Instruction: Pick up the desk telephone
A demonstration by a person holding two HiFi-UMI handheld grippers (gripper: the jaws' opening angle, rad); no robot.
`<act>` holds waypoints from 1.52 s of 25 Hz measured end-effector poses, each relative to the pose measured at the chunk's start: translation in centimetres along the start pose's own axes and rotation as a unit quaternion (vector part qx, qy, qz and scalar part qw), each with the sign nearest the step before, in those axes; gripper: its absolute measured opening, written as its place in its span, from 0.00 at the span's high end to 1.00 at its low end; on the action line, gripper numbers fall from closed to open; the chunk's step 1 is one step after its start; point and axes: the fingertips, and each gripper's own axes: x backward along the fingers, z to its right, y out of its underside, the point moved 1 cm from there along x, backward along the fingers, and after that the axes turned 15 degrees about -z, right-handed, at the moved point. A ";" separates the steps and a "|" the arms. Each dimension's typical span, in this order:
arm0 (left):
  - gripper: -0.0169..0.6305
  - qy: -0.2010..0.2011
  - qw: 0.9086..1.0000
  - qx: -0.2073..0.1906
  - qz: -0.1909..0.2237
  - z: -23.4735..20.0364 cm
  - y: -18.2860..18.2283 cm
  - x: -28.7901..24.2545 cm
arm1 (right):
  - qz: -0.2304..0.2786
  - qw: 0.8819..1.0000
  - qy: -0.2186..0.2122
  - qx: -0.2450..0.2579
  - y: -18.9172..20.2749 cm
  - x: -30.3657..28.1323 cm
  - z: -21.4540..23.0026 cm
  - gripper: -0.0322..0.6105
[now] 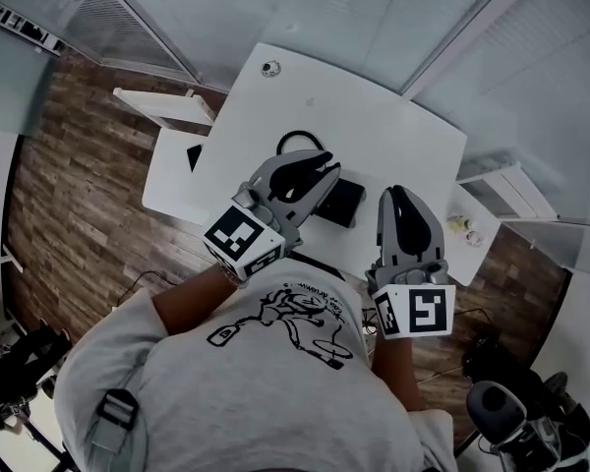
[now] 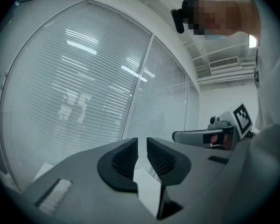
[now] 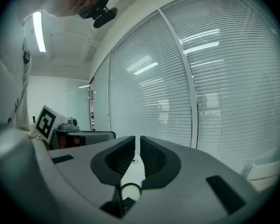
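Note:
In the head view the black desk telephone (image 1: 340, 203) lies on the white desk (image 1: 393, 136), with its black cord looped behind it (image 1: 297, 138). My left gripper (image 1: 324, 162) hovers over the phone's left part and hides it; its jaws are shut with nothing between them (image 2: 142, 148). My right gripper (image 1: 399, 194) is just right of the phone, apart from it, jaws shut and empty (image 3: 137, 148). Both grippers point level toward the blinds. Each gripper view shows the other gripper beside it.
A small round fitting (image 1: 269, 68) sits at the desk's far edge. A lower white side table (image 1: 172, 170) adjoins the desk on the left. Small items (image 1: 465, 226) lie at the right edge. Glass walls with blinds (image 2: 84, 92) stand behind. A dark chair (image 1: 501, 401) is at lower right.

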 end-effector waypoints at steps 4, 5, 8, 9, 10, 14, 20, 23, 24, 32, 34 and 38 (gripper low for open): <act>0.89 0.006 1.000 0.009 -0.009 -1.2 0.2 0.2 | -0.005 1.000 0.010 -0.001 -0.1 -0.5 -0.1 0.90; 0.89 0.009 1.000 0.012 -0.013 -1.3 0.5 0.2 | -0.008 1.000 0.011 -0.003 0.1 -0.6 0.0 0.90; 0.89 0.015 0.999 0.025 -0.029 -1.8 1.8 -0.2 | -0.020 1.000 0.010 -0.010 1.1 -1.1 0.2 0.90; 0.89 0.017 0.999 0.030 -0.035 -1.9 2.3 -0.4 | -0.024 1.000 0.010 -0.013 1.6 -1.2 0.3 0.90; 0.89 0.018 0.998 0.035 -0.041 -2.1 2.9 -0.6 | -0.030 0.999 0.009 -0.016 2.2 -1.4 0.4 0.90; 0.87 0.023 0.995 0.061 -0.070 -3.0 5.7 -1.2 | -0.057 0.998 0.005 -0.033 4.8 -2.5 0.8 0.90; 0.81 0.020 0.988 0.078 -0.131 -4.7 11.1 -2.1 | -0.109 0.992 -0.006 -0.064 9.2 -4.3 1.1 0.84; 0.81 0.020 0.982 0.104 -0.159 -5.6 14.3 -2.5 | -0.134 0.988 -0.011 -0.074 11.5 -5.0 1.1 0.83; 0.80 0.022 0.979 0.117 -0.167 -6.0 15.4 -2.6 | -0.141 0.987 -0.013 -0.078 12.2 -5.2 1.1 0.83; 0.77 0.037 0.954 0.188 -0.232 -8.1 23.1 -4.4 | -0.205 0.971 -0.024 -0.116 18.9 -7.8 2.2 0.76; 0.76 0.038 0.948 0.203 -0.243 -8.6 24.6 -4.7 | -0.222 0.967 -0.028 -0.123 20.7 -8.4 2.3 0.74; 0.73 0.044 0.933 0.240 -0.265 -9.3 27.8 -4.7 | -0.251 0.957 -0.037 -0.138 24.1 -9.3 1.8 0.72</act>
